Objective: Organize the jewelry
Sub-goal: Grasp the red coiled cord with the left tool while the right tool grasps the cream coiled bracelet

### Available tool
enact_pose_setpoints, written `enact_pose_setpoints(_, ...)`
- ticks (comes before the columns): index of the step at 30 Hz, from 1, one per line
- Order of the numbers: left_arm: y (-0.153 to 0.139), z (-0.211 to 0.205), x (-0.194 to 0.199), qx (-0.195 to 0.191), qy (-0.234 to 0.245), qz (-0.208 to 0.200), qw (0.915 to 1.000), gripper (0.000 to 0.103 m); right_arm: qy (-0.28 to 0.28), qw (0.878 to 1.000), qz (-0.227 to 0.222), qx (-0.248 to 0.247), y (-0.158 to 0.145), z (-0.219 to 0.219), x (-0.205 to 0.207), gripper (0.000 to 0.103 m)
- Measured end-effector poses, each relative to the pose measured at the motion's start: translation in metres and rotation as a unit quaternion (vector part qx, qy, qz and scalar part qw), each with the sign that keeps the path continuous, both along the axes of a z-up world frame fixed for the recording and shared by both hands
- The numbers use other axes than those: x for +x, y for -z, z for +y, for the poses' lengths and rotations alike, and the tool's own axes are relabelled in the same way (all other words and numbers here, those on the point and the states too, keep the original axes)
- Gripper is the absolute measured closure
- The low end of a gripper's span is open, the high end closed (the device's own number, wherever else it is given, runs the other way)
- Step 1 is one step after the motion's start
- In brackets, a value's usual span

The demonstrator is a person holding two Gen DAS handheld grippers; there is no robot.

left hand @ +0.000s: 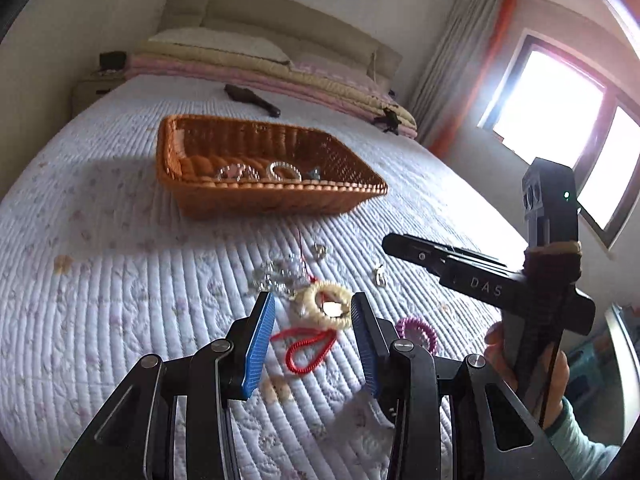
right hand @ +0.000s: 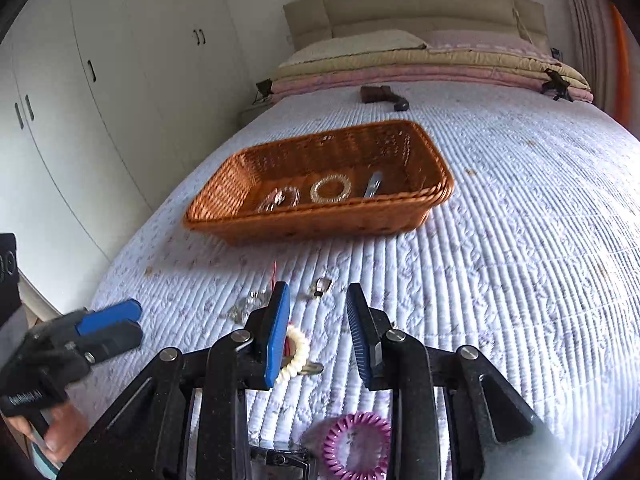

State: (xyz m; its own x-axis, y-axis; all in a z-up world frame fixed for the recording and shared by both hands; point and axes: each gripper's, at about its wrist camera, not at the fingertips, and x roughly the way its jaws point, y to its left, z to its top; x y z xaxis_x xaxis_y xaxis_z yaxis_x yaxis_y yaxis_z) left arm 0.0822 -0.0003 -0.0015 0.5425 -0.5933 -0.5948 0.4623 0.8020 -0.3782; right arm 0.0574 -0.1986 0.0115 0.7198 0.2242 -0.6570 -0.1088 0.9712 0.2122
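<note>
Both tongs stand open and hold nothing. Left tongs (left hand: 313, 320) hang low over the bed (left hand: 120, 280), on the near side of the wicker basket (left hand: 280, 196), and their blue pads are spread on both sides of a cream bead bracelet (left hand: 328, 309) that lies on the quilt. Whether the pads touch it I cannot tell. A red cord loop (left hand: 308, 350) lies just nearer than the bracelet, between the pads. A pile of clear crystal pieces (left hand: 280, 276) is just beyond the bracelet, toward the basket, and a small metal piece (left hand: 379, 274) lies to its right. A purple spiral hair tie (left hand: 418, 332) lies to the right of the bracelet, close to the right pad.

Right tongs (right hand: 319, 322) are also over the bed in front of the basket (right hand: 320, 224), with their jaws wide apart above bare quilt. The cream bracelet (right hand: 298, 350) shows beside their left pad, and the purple hair tie (right hand: 356, 446) is under them, at the bottom of the view.

Inside the basket, near its front wall, lie two clear bead bracelets (right hand: 331, 190) and a small metal clip (right hand: 374, 186). A dark brown object (left hand: 252, 100) lies on the bed beyond the basket, toward the pillows.
</note>
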Motion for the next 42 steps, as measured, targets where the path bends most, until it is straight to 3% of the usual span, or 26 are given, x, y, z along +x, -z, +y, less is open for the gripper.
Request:
enact_pose_setpoints(6, 0.036, -0.018, 0.007, 0.045, 0.019, 0.050, 0.9976, 0.063, -0.022, 0.999, 0.031, -0.003, 0.025, 0.010, 0.007, 0.071)
enact_pose_setpoints(11, 0.041, -0.014, 0.012, 0.029, 0.024, 0.068, 0.9970, 0.063, -0.029, 0.999, 0.042, -0.007, 0.035, 0.014, 0.012, 0.071)
enact_pose_setpoints(15, 0.041, -0.018, 0.009, 0.035, 0.031, 0.066, 0.9967, 0.063, -0.033, 0.998, 0.055, -0.006, 0.041, 0.013, 0.015, 0.071)
enact_pose_setpoints(21, 0.040, -0.034, 0.004, 0.080, 0.024, 0.043, 0.9956, 0.064, -0.038, 0.996, 0.075, -0.006, 0.049, 0.015, 0.024, 0.071)
enact_pose_setpoints(28, 0.040, -0.046, -0.001, 0.136, 0.004, 0.017, 0.9906, 0.079, -0.040, 0.996, 0.073, -0.024, 0.051, 0.021, 0.023, 0.071)
enact_pose_setpoints(31, 0.040, -0.045, -0.003, 0.139, 0.002, 0.014, 0.9902, 0.084, -0.043, 0.996, 0.072, -0.038, 0.053, 0.029, 0.024, 0.072)
enact_pose_setpoints(36, 0.040, -0.042, -0.002, 0.132, 0.004, 0.015, 0.9911, 0.085, -0.047, 0.995, 0.071, -0.051, 0.053, 0.033, 0.022, 0.072)
enact_pose_setpoints(38, 0.040, -0.040, -0.003, 0.125, 0.008, 0.018, 0.9919, 0.085, -0.052, 0.995, 0.070, -0.057, 0.054, 0.036, 0.022, 0.079)
enact_pose_setpoints(39, 0.039, -0.039, -0.003, 0.123, 0.008, 0.018, 0.9922, 0.085, -0.054, 0.994, 0.072, -0.063, 0.055, 0.040, 0.021, 0.088)
enact_pose_setpoints(42, 0.039, -0.039, -0.004, 0.122, 0.007, 0.018, 0.9923, 0.086, -0.052, 0.993, 0.063, -0.085, 0.056, 0.051, 0.020, 0.089)
